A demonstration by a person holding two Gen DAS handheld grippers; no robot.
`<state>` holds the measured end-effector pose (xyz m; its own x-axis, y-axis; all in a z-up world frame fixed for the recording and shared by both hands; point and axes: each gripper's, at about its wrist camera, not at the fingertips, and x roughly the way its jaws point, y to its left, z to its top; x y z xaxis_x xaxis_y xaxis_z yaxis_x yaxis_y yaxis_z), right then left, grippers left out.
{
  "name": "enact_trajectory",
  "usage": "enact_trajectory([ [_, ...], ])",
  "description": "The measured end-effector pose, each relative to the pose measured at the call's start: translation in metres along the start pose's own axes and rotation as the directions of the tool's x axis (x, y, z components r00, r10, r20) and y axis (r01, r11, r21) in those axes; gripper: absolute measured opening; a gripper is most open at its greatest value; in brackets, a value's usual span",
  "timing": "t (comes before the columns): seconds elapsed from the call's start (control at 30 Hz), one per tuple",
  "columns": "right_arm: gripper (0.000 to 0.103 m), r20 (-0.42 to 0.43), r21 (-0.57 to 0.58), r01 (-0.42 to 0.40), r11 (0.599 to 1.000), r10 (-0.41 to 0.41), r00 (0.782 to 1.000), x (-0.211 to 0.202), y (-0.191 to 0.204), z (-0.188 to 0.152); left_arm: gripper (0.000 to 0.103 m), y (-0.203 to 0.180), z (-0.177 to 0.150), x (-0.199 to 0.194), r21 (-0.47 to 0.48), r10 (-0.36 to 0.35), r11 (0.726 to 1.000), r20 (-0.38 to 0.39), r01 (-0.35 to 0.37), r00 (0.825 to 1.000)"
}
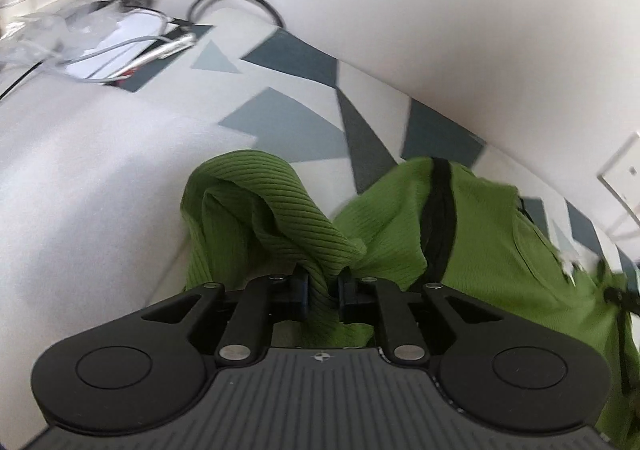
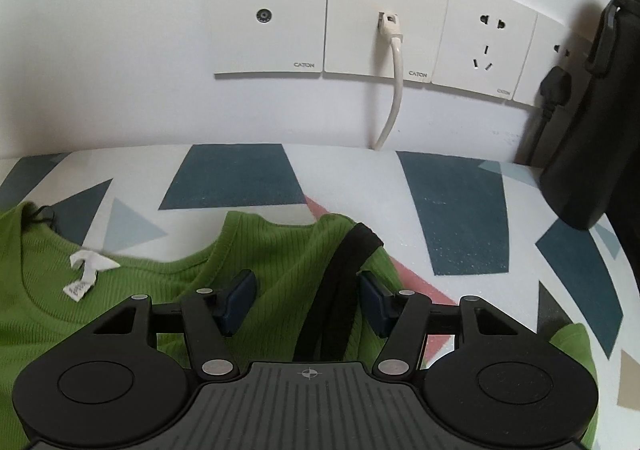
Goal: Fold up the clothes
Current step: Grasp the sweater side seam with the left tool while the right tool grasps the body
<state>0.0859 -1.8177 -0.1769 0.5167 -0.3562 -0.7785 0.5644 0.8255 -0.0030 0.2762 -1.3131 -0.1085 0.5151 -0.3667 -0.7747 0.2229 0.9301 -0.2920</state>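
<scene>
A green ribbed garment (image 1: 500, 234) lies bunched on a bench (image 1: 132, 185) covered in a white cloth printed with blue, grey and pink shapes, close to the bench's far edge where it meets a white wall (image 2: 120, 49). The left hand-held gripper (image 1: 323, 292) is clenched on a gathered fold of the green fabric, its jaws nearly together with the ribbed cloth pinched between them and rising in a loose hump just beyond the fingertips. The right hand-held gripper (image 2: 307, 300) stands about half open over another part of the same garment, its blue pads (image 2: 240, 300) on either side of a ridge of green cloth and a black strap (image 2: 344, 282) that runs across it; whether the pads actually press on the fabric cannot be told. A white care label (image 2: 86, 270) sits at the garment's neckline to the left of that gripper. On the wall behind are white socket plates (image 2: 388, 17), one with a white cable (image 2: 394, 89) plugged in and dropping behind the bench's far edge. A dark bag (image 2: 588, 121) stands at the bench's far right corner, and loose cables (image 1: 120, 45) and papers clutter the far left end in the left wrist view.
</scene>
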Motion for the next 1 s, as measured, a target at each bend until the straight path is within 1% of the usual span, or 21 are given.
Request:
enact_trajectory([
  [0.07, 0.055, -0.01, -0.001, -0.002, 1.0, 0.002, 1.0, -0.004, -0.001, -0.004, 0.024, 0.003, -0.003, -0.003, 0.014, -0.045, 0.999, -0.022, 0.046, 0.999],
  [0.13, 0.055, -0.019, -0.009, -0.005, 1.0, 0.004, 1.0, -0.01, -0.002, -0.011, 0.039, 0.003, -0.008, -0.007, 0.038, -0.081, 0.996, -0.037, 0.082, 0.996],
  [0.17, 0.057, -0.019, -0.018, -0.003, 1.0, 0.003, 1.0, -0.015, -0.004, -0.016, 0.043, 0.001, -0.012, -0.009, 0.063, -0.095, 0.993, -0.044, 0.097, 0.995],
  [0.2, 0.058, -0.018, -0.02, -0.001, 1.0, 0.001, 1.0, -0.019, -0.007, -0.023, 0.051, -0.002, -0.015, -0.011, 0.091, -0.106, 0.99, -0.05, 0.11, 0.993],
  [0.23, 0.062, -0.02, -0.011, 0.002, 1.0, -0.003, 1.0, -0.023, -0.011, -0.028, 0.058, -0.005, -0.018, -0.012, 0.113, -0.114, 0.986, -0.057, 0.12, 0.992],
  [0.27, 0.066, -0.026, 0.006, 0.01, 1.0, -0.01, 1.0, -0.026, -0.016, -0.032, 0.06, -0.008, -0.02, -0.013, 0.136, -0.122, 0.982, -0.064, 0.13, 0.99],
  [0.37, 0.068, -0.049, 0.034, 0.027, 0.999, -0.026, 0.998, -0.033, -0.024, -0.038, 0.058, -0.018, -0.027, -0.02, 0.19, -0.153, 0.968, -0.086, 0.167, 0.985],
  [0.4, 0.067, -0.057, 0.036, 0.033, 0.999, -0.031, 0.998, -0.035, -0.024, -0.039, 0.055, -0.022, -0.028, -0.025, 0.206, -0.168, 0.961, -0.085, 0.182, 0.982],
  [0.43, 0.065, -0.057, 0.037, 0.033, 0.999, -0.031, 0.998, -0.038, -0.024, -0.04, 0.044, -0.027, -0.028, -0.033, 0.229, -0.182, 0.954, -0.079, 0.195, 0.98],
  [0.5, 0.065, -0.023, 0.037, 0.023, 0.999, -0.022, 0.999, -0.047, -0.023, -0.039, 0.035, -0.039, -0.026, -0.046, 0.278, -0.22, 0.933, -0.065, 0.229, 0.973],
  [0.6, 0.065, 0.028, 0.026, 0.023, 0.999, -0.024, 0.999, -0.055, -0.023, -0.034, 0.036, -0.061, -0.014, -0.057, 0.353, -0.264, 0.899, -0.034, 0.259, 0.964],
  [0.63, 0.065, 0.036, 0.023, 0.026, 0.999, -0.026, 0.999, -0.055, -0.024, -0.031, 0.036, -0.068, -0.007, -0.056, 0.371, -0.268, 0.892, -0.025, 0.258, 0.963],
  [0.67, 0.065, 0.043, 0.022, 0.028, 0.999, -0.029, 0.999, -0.054, -0.025, -0.028, 0.037, -0.074, 0.001, -0.052, 0.38, -0.262, 0.891, -0.015, 0.247, 0.965],
  [0.77, 0.065, 0.073, 0.033, 0.025, 0.999, -0.027, 0.997, -0.053, -0.032, -0.019, 0.04, -0.087, 0.025, -0.042, 0.368, -0.25, 0.902, 0.024, 0.224, 0.968],
  [0.83, 0.064, 0.094, 0.037, 0.009, 0.999, -0.012, 0.995, -0.052, -0.038, -0.013, 0.048, -0.094, 0.038, -0.035, 0.359, -0.252, 0.907, 0.038, 0.223, 0.967],
  [0.87, 0.064, 0.097, 0.033, 0.0, 0.999, -0.003, 0.995, -0.051, -0.041, -0.012, 0.053, -0.099, 0.043, -0.029, 0.374, -0.249, 0.901, 0.034, 0.219, 0.968],
  [0.9, 0.064, 0.096, 0.025, -0.007, 1.0, 0.005, 0.995, -0.048, -0.043, -0.01, 0.065, -0.104, 0.047, -0.021, 0.401, -0.244, 0.89, 0.017, 0.217, 0.97],
  [0.93, 0.063, 0.09, 0.012, -0.013, 1.0, 0.011, 0.996, -0.044, -0.044, -0.009, 0.067, -0.11, 0.051, -0.012, 0.428, -0.237, 0.878, 0.0, 0.214, 0.971],
  [1.0, 0.063, 0.073, -0.014, -0.015, 1.0, 0.016, 0.997, -0.035, -0.045, -0.009, 0.067, -0.121, 0.055, 0.015, 0.489, -0.206, 0.85, -0.036, 0.197, 0.978],
])
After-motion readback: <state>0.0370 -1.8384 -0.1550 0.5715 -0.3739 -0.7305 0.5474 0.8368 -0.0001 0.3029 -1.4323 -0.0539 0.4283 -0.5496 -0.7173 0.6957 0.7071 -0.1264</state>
